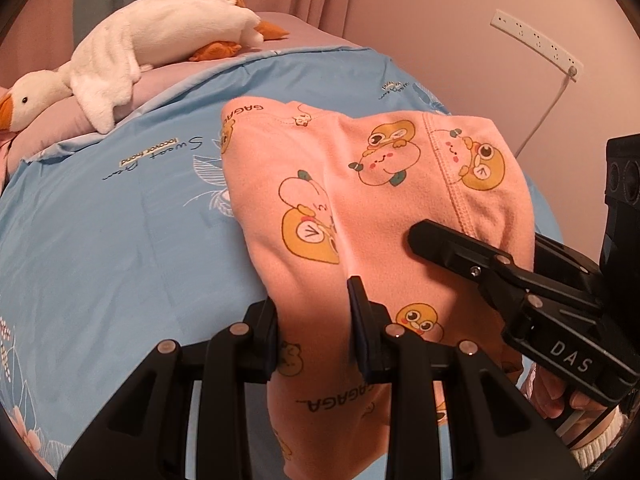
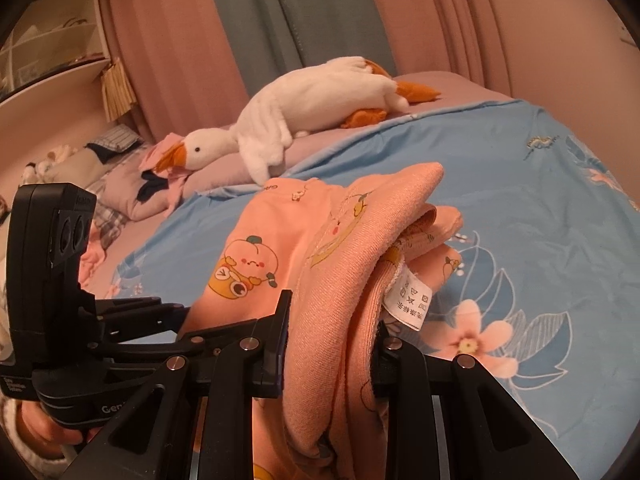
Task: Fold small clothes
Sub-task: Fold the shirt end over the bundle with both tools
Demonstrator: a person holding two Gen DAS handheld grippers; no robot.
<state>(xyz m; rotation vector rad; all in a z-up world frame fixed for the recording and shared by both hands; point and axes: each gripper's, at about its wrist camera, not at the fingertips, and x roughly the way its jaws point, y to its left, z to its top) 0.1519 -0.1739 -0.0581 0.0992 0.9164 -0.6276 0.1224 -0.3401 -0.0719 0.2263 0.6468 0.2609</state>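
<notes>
Plush goose point(image 1: 132, 52): lying far left on the bed.
Left gripper point(image 1: 316, 320): jaws narrowly apart, clamped on pink garment point(image 1: 360, 184).
Garment: lifted over blue quilt point(image 1: 100, 220).
Right gripper point(image 2: 332, 344): jaws pinching garment's bunched edge.

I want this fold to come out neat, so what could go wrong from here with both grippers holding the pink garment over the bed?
1. The right hand-held gripper pinches several bunched layers of the pink garment; inner layers near the care label could slip and skew the fold.
2. The left hand-held gripper sits close beside it, so the loose cloth might sag unevenly onto the blue duvet.
</notes>
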